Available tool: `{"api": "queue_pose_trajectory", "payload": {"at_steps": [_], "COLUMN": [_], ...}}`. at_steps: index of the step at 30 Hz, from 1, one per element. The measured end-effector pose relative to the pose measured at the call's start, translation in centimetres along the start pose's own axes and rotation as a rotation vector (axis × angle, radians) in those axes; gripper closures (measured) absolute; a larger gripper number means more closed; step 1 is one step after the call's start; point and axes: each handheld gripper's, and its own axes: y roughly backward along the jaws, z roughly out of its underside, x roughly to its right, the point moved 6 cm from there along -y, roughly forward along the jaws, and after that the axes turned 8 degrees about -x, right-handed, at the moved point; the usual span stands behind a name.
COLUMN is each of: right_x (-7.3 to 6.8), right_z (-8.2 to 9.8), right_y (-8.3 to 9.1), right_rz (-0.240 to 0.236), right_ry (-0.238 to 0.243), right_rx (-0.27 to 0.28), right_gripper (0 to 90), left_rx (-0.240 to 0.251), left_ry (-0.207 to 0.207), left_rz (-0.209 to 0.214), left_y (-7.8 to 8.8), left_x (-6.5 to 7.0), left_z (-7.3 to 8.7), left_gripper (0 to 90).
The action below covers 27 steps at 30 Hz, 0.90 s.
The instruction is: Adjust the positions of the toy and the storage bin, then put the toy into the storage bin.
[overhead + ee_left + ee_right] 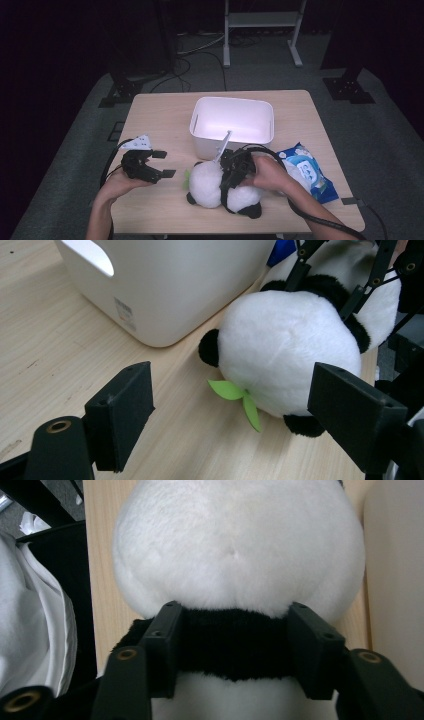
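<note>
Right gripper (235, 650) clamped on the panda toy (220, 187) at its black band, toy on the table (160, 112) beside the white bin (232, 125), lift not started; left gripper (162, 164) open, idle.

high view: overhead, facing forward-down, far | gripper views: close, level | shared: plush panda (220, 184) beside white bin (232, 125)
</note>
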Motion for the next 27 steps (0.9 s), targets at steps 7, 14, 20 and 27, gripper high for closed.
{"api": "queue_pose_trajectory", "payload": {"at_steps": [7,14,20,27], "right_x": [0.0,-0.3,-0.2,0.3], "right_z": [0.3,0.1,0.0,-0.6], "right_y": [0.8,1.7,1.8,2.4], "right_rz": [-0.003,0.006,-0.016,0.035], "right_ry": [0.007,0.043,0.022,-0.019], "right_rx": [0.046,0.066,0.059,0.000], "right_gripper": [59.7,75.2,74.5,32.6], "left_rx": [-0.010,-0.007,-0.008,-0.005], "left_ry": [-0.004,0.008,0.007,0.014], "left_rz": [0.003,0.007,0.009,0.007], "left_y": [-0.2,-0.3,-0.3,-0.1], "left_x": [0.1,-0.2,-0.4,-0.4], "left_z": [0.1,0.3,0.4,0.5], "left_gripper": [17.0,17.0,17.0,17.0]}}
